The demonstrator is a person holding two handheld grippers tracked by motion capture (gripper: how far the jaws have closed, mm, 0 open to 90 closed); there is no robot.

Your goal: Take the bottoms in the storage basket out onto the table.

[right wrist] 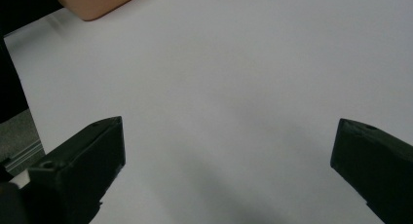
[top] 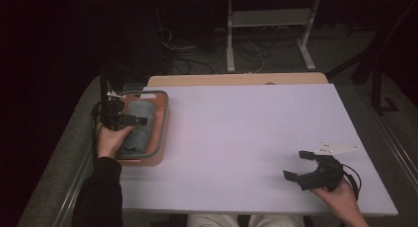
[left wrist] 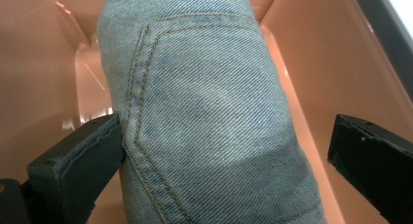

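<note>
My left gripper sits low inside the orange basket at the table's left edge, jaws spread around the rolled denim. The left jaw touches the roll's seam; the right jaw stands clear of it. From above, my left hand and the gripper cover part of the denim, and the basket's grey rim hides its far side. My right gripper hovers near the table's front right corner, jaws wide apart with nothing between them. The broad white surface between my two hands lies open; the basket's corner is cut off at the top of the right gripper view.
</note>
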